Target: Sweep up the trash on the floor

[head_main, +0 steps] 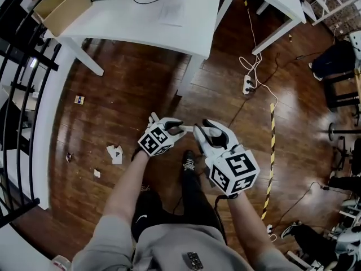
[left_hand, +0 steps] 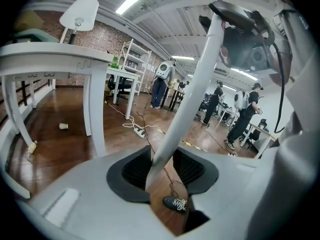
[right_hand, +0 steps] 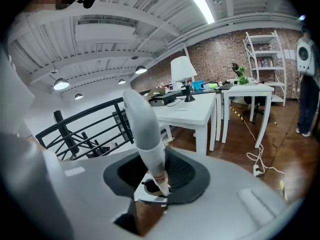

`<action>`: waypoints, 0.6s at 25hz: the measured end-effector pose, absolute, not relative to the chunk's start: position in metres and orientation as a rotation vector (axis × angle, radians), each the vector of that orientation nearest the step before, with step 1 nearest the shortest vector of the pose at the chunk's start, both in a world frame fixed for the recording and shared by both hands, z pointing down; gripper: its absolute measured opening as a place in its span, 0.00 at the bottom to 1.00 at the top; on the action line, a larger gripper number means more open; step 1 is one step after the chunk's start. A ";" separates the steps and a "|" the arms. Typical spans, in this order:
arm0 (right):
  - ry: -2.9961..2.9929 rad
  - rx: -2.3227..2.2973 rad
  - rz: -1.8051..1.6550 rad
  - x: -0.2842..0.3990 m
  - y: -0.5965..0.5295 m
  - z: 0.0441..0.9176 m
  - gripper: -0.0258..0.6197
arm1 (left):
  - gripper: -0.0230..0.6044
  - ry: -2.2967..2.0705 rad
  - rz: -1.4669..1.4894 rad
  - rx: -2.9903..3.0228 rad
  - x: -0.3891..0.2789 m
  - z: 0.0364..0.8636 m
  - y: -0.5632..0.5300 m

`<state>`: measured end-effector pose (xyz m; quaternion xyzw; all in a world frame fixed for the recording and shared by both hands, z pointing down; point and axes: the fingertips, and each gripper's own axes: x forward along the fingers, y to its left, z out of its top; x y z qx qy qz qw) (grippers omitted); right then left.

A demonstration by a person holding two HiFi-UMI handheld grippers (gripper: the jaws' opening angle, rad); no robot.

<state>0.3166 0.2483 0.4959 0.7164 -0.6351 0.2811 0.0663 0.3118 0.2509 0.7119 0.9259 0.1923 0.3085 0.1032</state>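
A white handle (head_main: 185,129) spans the short gap between my two grippers, held over the brown wood floor in front of me. My right gripper (head_main: 203,127) is shut on it; in the right gripper view the handle (right_hand: 147,134) runs between the pads (right_hand: 180,171). My left gripper (head_main: 166,124) has the handle's thin end (left_hand: 185,99) between its jaws, resting by the left pad (left_hand: 137,169) with floor showing on the other side. Torn white paper (head_main: 115,153), a smaller scrap (head_main: 97,173), a dark bit (head_main: 68,157) and a small box (head_main: 79,99) lie to the left.
A white table (head_main: 169,16) with a cardboard box (head_main: 62,7) stands ahead, its leg (head_main: 189,75) close by. A power strip (head_main: 247,83) and striped floor tape (head_main: 272,151) lie right. A black railing (head_main: 17,95) bounds the left. My shoe (head_main: 189,162) is below the grippers.
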 end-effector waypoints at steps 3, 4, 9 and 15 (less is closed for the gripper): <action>-1.938 2.131 0.868 0.271 0.238 0.500 0.19 | 0.26 0.541 0.929 2.722 0.264 0.715 0.239; -1.949 2.120 0.867 0.254 0.233 0.500 0.19 | 0.26 0.528 0.929 2.722 0.248 0.716 0.233; -2.023 2.036 0.838 0.176 0.197 0.499 0.19 | 0.26 0.463 0.934 2.723 0.172 0.715 0.197; -2.102 1.953 0.871 0.099 0.150 0.506 0.19 | 0.26 0.361 0.965 2.712 0.084 0.719 0.148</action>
